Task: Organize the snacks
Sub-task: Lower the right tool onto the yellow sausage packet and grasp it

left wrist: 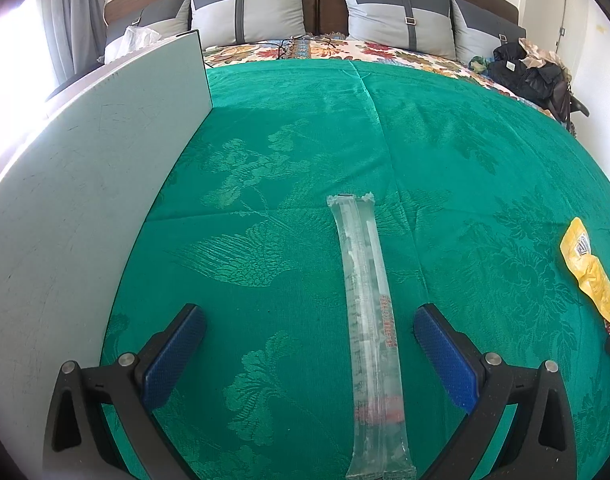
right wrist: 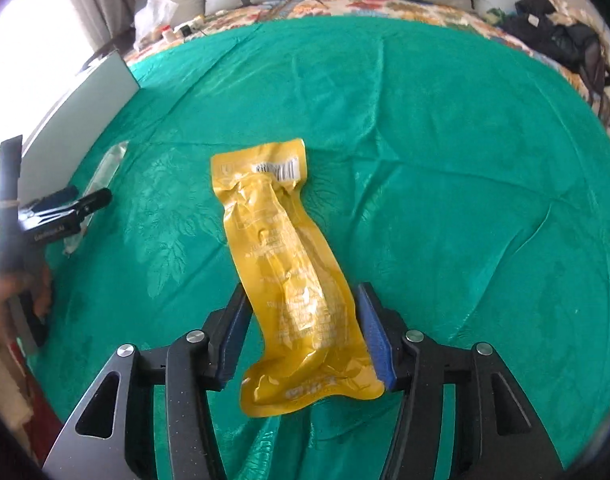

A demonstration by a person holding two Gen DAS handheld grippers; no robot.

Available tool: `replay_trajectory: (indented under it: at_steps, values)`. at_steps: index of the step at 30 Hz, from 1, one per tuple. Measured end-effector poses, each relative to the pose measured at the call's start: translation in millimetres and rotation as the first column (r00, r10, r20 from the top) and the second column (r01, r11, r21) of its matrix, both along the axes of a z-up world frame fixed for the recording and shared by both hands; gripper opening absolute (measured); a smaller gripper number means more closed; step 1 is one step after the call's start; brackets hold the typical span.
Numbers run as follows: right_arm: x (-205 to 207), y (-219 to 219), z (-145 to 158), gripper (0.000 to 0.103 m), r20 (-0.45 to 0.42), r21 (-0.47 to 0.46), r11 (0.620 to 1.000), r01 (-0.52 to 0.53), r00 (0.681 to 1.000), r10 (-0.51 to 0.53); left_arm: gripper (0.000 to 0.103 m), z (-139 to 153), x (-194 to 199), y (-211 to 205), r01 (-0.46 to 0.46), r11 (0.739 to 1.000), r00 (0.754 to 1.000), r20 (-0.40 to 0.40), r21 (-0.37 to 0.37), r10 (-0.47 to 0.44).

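While L-view clips it: barcode (right wrist: 279, 169).

Surface: green cloth (left wrist: 289, 152) over the bed.
Between left gripper (left wrist: 309, 344) fingers: clear packet (left wrist: 369, 312).
Between right gripper (right wrist: 303, 332) fingers: yellow packet (right wrist: 289, 264).
Left of left gripper: white board (left wrist: 85, 184).

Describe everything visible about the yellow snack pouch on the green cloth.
The flat yellow plastic snack pouch is long, narrow, glossy and crinkled, sealed at both ends. Its far end carries a white barcode label; faint pale print runs along the body, and larger pale lettering marks the near end. It lies flat on the green patterned cloth, slightly slanted. Its near half sits between the blue pads of the right hand-held gripper, which stand apart at its edges; whether they touch it is unclear. In the left wrist view it appears at the far right.
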State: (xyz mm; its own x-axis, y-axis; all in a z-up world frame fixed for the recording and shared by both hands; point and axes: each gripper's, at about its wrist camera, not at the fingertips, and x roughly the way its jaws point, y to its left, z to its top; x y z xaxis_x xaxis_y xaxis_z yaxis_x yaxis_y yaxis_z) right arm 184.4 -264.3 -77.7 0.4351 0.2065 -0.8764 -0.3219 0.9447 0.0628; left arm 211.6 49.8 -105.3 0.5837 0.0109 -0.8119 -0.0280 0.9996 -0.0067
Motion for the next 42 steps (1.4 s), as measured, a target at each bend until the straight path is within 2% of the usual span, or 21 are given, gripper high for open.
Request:
replay_trajectory:
  at_steps: [3,5,6,9,11,42]
  values:
    - [-5,-1,-2,0.08,0.001,-0.041,0.999,-0.016,1.0,0.016,0.103,0,-2,-2,0.019,1.0,1.0,-0.001,0.001,-0.019]
    - [-8,0,-4,0.08,0.048,-0.066,0.998,-0.013,0.999,0.016,0.103,0,-4,-3,0.021,1.0,1.0,0.001,0.001,-0.021]
    - [-9,-2,-6,0.084,0.069,-0.067,0.998,-0.014,0.997,0.019,0.103,0,-4,-3,0.02,1.0,1.0,0.001,0.003,-0.02]
    - [-10,-9,-12,0.089,0.129,-0.009,1.0,0.004,0.992,-0.003,0.103,0,-4,-3,0.02,1.0,1.0,0.002,0.001,-0.02]
    - [-12,-10,-15,0.091,0.164,-0.002,1.0,0.011,0.986,-0.01,0.103,0,-4,-3,0.02,1.0,1.0,0.002,0.001,-0.02]
    - [-12,-4,-17,0.094,0.165,-0.003,1.0,0.025,0.986,-0.024,0.103,0,-4,-2,0.02,1.0,1.0,0.003,0.0,-0.02]
